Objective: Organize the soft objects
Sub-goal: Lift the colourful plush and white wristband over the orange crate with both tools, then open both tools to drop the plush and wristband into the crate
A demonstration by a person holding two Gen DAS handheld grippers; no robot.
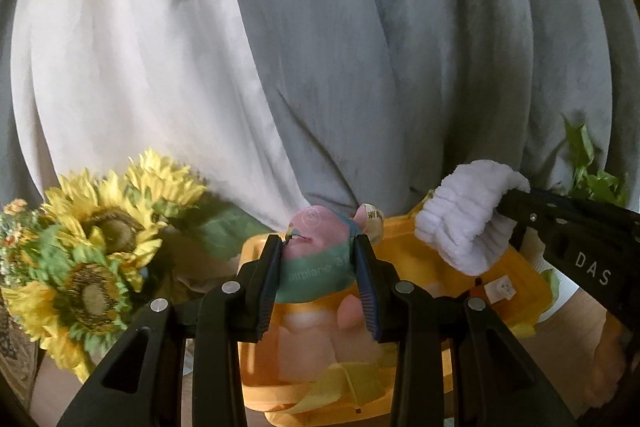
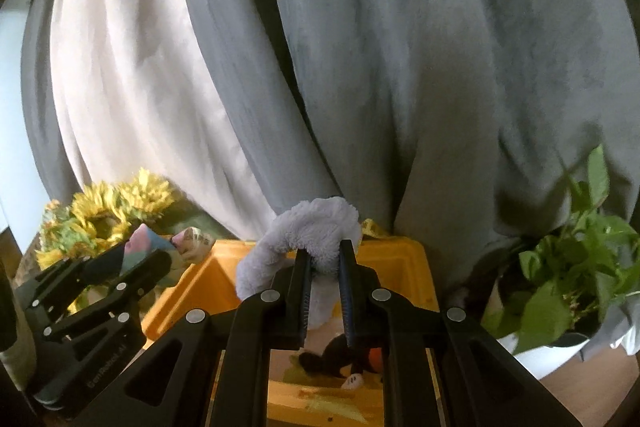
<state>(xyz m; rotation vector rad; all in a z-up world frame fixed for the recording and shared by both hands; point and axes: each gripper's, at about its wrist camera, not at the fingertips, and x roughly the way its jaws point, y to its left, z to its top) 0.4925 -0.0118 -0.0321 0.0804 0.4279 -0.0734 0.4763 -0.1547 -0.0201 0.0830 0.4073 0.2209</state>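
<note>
The left tongs (image 1: pixel 320 267) pinch a small soft toy (image 1: pixel 320 247), pink on top with a green printed band, squeezed between the two ribbed pads so that it bulges out above them. The right tongs (image 2: pixel 325 291) are pressed together on a fold of a pale lilac fleecy cloth (image 2: pixel 308 231), which arches over the tips in a limp hump, its long axis running across the jaws and one end drooping to the left. Both loads hang directly over the yellow plastic bin (image 2: pixel 396 259), the toy above its near left part and the cloth above its middle, so the coming move looks like a straight lowering and release, with neither hand clearly nearer. Inside the bin lies a dark plush figure (image 2: pixel 340 359) with white and orange parts. Beyond stand artificial sunflowers (image 1: pixel 100 223) on the left, a leafy potted plant (image 2: pixel 568 275) on the right, and grey and white curtains (image 1: pixel 360 47) behind.
</note>
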